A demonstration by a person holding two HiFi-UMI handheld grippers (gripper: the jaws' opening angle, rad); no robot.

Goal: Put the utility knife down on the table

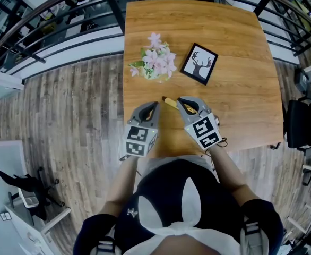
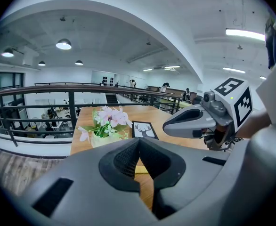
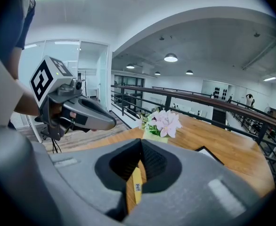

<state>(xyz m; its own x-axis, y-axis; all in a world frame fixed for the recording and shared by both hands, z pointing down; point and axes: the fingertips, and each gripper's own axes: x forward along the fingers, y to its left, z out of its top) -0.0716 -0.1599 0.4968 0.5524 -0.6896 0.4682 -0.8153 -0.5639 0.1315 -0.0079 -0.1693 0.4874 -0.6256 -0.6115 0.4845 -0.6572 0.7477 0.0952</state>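
Observation:
A thin yellow utility knife (image 3: 136,185) sits between the jaws of my right gripper (image 3: 140,142), which is shut on it. In the head view the knife (image 1: 170,102) sticks out to the left of the right gripper (image 1: 180,101), over the front part of the wooden table (image 1: 240,78). Whether it touches the tabletop I cannot tell. My left gripper (image 1: 156,104) hovers just left of the knife tip, its jaws closed with nothing in them. In the left gripper view the left gripper (image 2: 139,141) has its tips together, and a bit of the knife (image 2: 141,169) shows beyond them.
A pot of pink flowers (image 1: 155,62) and a black-framed deer picture (image 1: 199,64) stand mid-table, beyond the grippers. A dark railing (image 1: 65,15) runs along the table's far and left sides. A black chair (image 1: 304,124) stands at the right, on wooden floor (image 1: 65,110).

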